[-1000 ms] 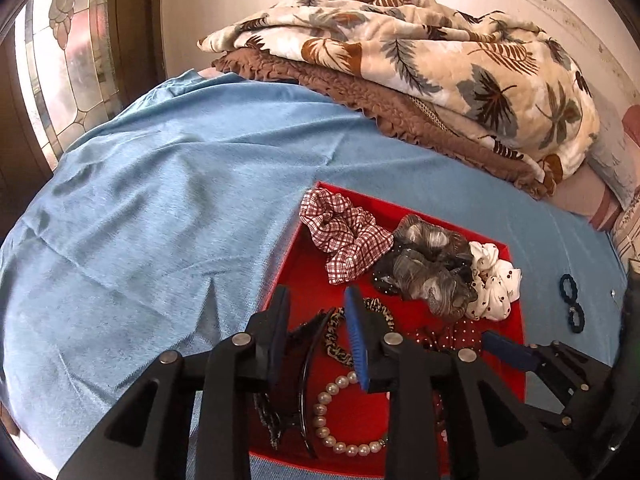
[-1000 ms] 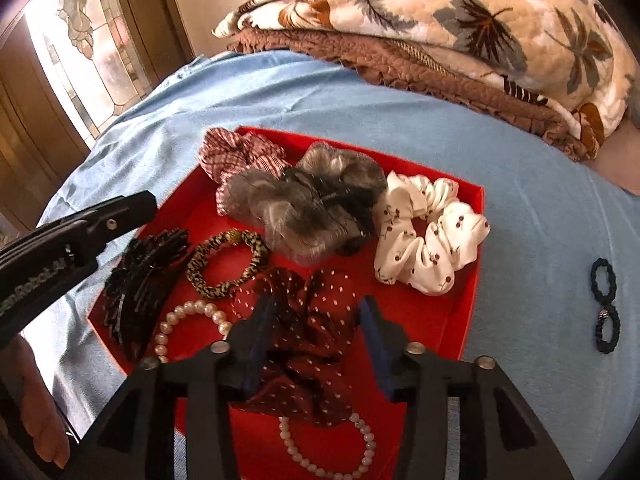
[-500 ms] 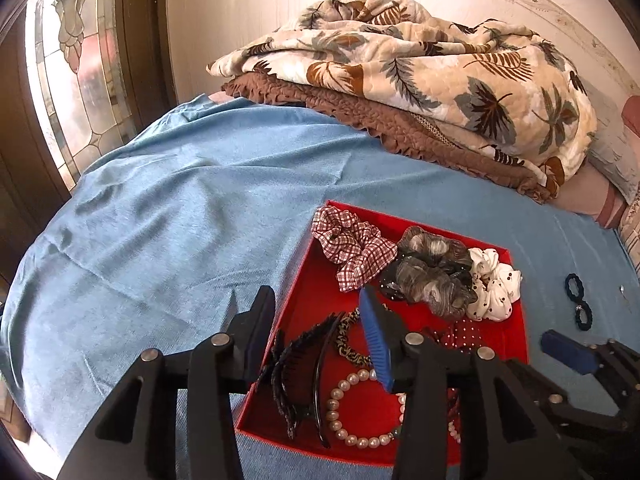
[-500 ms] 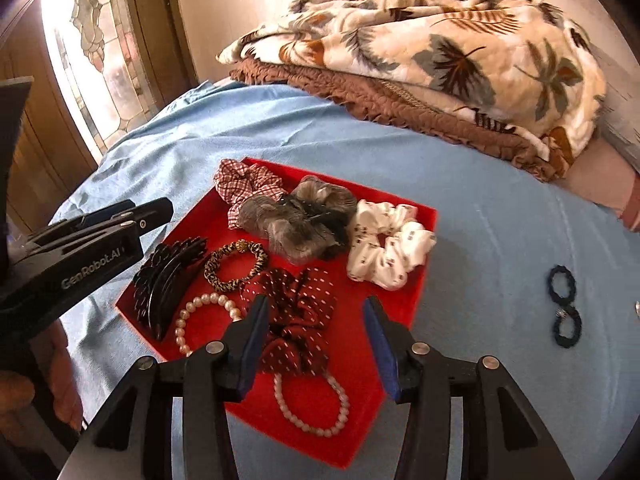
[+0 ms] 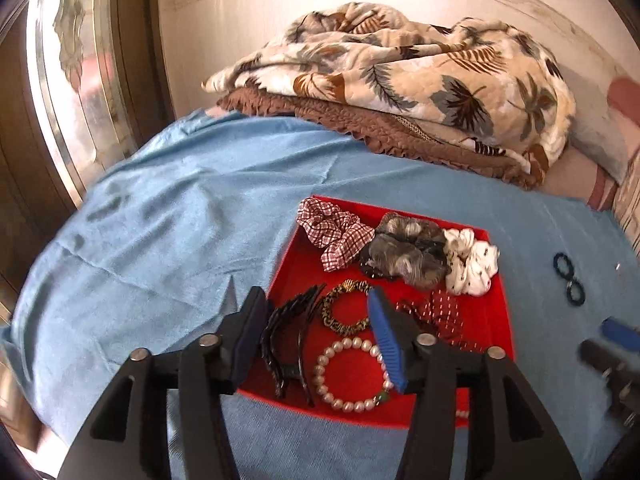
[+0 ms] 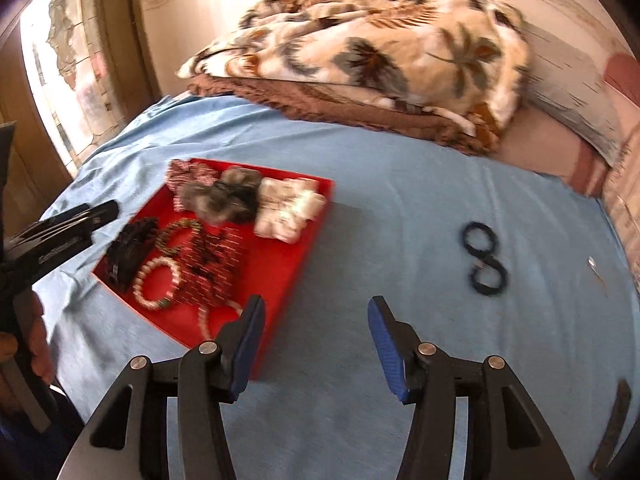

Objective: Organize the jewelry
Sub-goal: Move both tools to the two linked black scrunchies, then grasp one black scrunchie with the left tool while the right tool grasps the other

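A red tray [image 5: 296, 268] lies on the blue bedsheet and holds several scrunchies, a black claw clip [image 5: 286, 332], a leopard bracelet [image 5: 344, 312] and a pearl bracelet [image 5: 352, 376]. My left gripper [image 5: 316, 340] is open and empty, held above the tray's near edge. My right gripper [image 6: 316, 344] is open and empty over bare sheet, just right of the tray [image 6: 276, 276]. Two linked black hair ties [image 6: 484, 258] lie on the sheet to the right of the tray; they also show in the left wrist view [image 5: 568, 278].
Folded blankets [image 5: 400, 80] are piled at the back by the wall. A stained-glass window [image 5: 68, 80] is at the left. A small metal pin [image 6: 594, 266] lies on the sheet at far right. The bed's edge drops off at the left.
Both grippers pulled back and rose from the tray. The left opened and let go of the claw clip. The right swung right, off the tray, over the sheet.
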`<state>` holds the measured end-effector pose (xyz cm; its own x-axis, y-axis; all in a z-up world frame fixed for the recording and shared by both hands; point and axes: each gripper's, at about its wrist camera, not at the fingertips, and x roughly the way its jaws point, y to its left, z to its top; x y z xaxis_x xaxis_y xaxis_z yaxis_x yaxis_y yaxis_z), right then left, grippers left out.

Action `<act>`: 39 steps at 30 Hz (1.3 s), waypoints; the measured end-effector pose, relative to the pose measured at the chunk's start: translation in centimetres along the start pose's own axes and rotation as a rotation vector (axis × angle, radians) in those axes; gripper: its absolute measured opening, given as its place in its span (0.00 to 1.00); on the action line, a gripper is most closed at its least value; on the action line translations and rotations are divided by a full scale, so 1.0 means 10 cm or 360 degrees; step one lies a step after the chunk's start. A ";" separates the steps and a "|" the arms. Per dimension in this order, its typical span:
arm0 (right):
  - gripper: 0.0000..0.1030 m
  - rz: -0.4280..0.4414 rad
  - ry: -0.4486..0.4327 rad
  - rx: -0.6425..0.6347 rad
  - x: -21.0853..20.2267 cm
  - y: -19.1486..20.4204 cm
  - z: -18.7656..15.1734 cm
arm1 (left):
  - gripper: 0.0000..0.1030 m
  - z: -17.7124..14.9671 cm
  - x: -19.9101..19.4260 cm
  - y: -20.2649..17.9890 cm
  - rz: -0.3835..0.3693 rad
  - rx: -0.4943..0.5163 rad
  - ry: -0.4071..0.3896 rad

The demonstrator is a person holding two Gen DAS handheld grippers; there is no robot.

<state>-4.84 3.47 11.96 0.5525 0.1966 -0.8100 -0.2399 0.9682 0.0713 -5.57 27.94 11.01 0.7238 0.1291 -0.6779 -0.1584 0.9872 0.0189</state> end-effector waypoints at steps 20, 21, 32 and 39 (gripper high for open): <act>0.58 -0.0185 0.0053 0.0421 -0.24 -1.63 -0.79 | 0.55 -0.30 -0.50 -1.31 -0.0312 0.0457 0.0115; 0.58 -0.0176 0.0056 0.0439 -0.20 -1.70 -0.79 | 0.55 -0.30 -0.49 -1.38 -0.0331 0.0464 0.0131; 0.49 -0.0022 0.0056 0.0485 0.41 -2.03 -0.39 | 0.55 -0.06 0.06 -2.13 -0.0519 0.0437 0.0287; 0.41 -0.0012 0.0095 0.0486 1.02 -2.17 -0.11 | 0.55 0.28 0.67 -2.55 -0.0540 0.0361 0.0353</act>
<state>5.12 -15.70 1.57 0.5034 0.1883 -0.8433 0.0199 0.9732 0.2292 5.20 3.90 7.98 0.5443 -0.2038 -0.8137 0.2316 0.9688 -0.0876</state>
